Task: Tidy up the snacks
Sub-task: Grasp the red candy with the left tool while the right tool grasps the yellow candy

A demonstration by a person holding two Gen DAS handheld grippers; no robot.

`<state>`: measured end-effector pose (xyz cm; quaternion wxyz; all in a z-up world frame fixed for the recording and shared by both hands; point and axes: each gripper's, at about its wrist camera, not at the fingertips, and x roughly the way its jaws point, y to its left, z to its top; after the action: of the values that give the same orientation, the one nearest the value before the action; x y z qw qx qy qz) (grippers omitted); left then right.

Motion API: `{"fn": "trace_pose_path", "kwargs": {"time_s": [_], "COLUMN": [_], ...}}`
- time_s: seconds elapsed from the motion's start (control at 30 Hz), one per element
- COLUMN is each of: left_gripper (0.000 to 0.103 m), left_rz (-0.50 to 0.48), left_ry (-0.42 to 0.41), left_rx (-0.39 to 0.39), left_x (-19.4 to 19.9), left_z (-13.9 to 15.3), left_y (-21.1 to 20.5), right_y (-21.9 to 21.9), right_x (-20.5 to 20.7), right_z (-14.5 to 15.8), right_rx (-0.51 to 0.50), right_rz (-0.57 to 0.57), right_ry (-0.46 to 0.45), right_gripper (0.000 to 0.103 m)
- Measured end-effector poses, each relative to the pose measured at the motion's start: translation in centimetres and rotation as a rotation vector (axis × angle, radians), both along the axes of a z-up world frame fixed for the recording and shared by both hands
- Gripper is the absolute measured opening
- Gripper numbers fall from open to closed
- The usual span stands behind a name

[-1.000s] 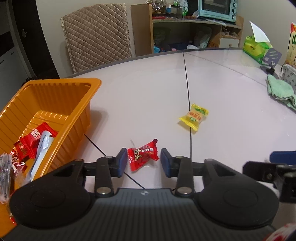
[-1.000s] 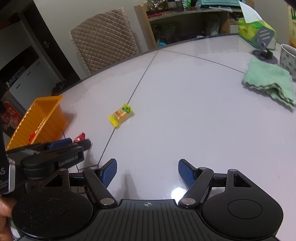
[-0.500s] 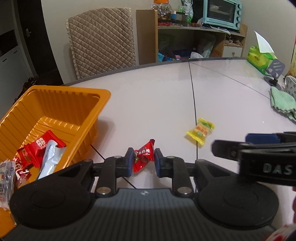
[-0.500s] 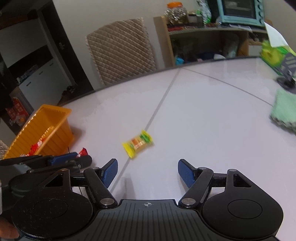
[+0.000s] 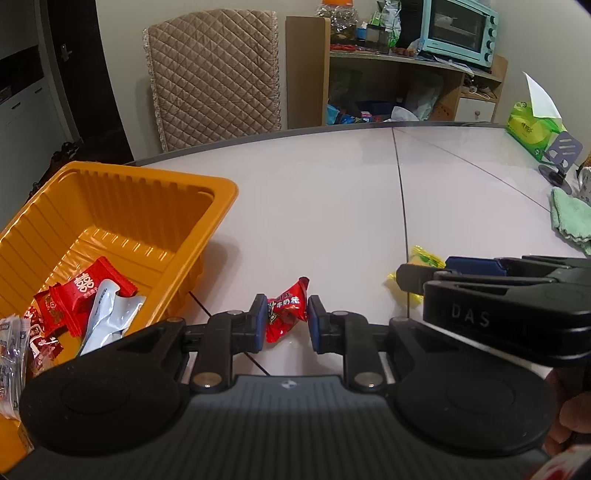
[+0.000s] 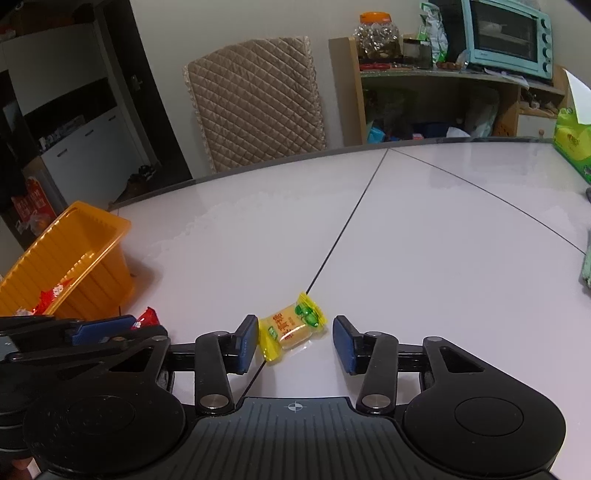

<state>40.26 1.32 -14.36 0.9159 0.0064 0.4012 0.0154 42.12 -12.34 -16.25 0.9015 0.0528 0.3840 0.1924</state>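
Gripping a red candy (image 5: 285,314) between blue pads (image 5: 258,323), left gripper (image 5: 284,325) clamped on the wrapper, candy raised a little off the white table (image 5: 332,206). White Chinese characters across the red wrapper, too small to read surely. Same candy's tip peeking out red in the right view (image 6: 147,318), beside the left gripper (image 6: 110,330).

Straddling a yellow snack (image 6: 291,329), right gripper (image 6: 295,341) spread wide, neither pad touching the packet; packet flat on the table, on a dark seam line. Orange Chinese print on the yellow snack and a green patch at its far end; characters not legible. From the left view, only part of the yellow snack (image 5: 424,258) visible behind the right gripper (image 5: 469,273), with "DAS" in pale letters on its black body.

Sitting left of the left gripper, orange tray (image 5: 155,192) with ribbed walls, on the table. Inside: red packet (image 5: 88,291) with a white double-happiness sign, silver packet (image 5: 107,317) leaning on it, more red and clear wrappers at the near end. Tray also seen far left in the right view (image 6: 74,258).

Lying at the far right edge, green cloth (image 5: 570,218); behind it a green tissue pack (image 5: 528,129). Beyond the table, quilted chair (image 5: 218,74) and a teal oven (image 5: 461,29) on a shelf.
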Motion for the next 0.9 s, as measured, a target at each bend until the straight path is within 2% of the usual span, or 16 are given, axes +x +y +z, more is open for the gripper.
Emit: {"fn": "trace_pose_path", "kwargs": {"time_s": [0.03, 0.1, 0.33, 0.47, 0.9], "left_gripper": [0.021, 0.021, 0.021, 0.021, 0.021], "left_rz": [0.000, 0.001, -0.001, -0.010, -0.025], "left_ry": [0.000, 0.001, 0.006, 0.008, 0.049], "left_rx": [0.000, 0.002, 0.001, -0.001, -0.029], "left_x": [0.0, 0.0, -0.3, -0.9, -4.9], "left_z": [0.0, 0.0, 0.0, 0.1, 1.2], "left_y": [0.0, 0.0, 0.2, 0.2, 0.0], "right_y": [0.1, 0.5, 1.8, 2.0, -1.0], "right_x": [0.1, 0.0, -0.8, -2.0, -7.7], "right_z": [0.0, -0.2, -0.6, -0.7, 0.5], "right_rx": [-0.004, -0.028, -0.098, -0.113, -0.037], "right_rz": [0.006, 0.028, 0.125, 0.154, 0.092], "right_ry": [-0.005, -0.025, -0.066, -0.065, 0.034], "right_gripper": [0.045, 0.037, 0.027, 0.026, 0.026]}}
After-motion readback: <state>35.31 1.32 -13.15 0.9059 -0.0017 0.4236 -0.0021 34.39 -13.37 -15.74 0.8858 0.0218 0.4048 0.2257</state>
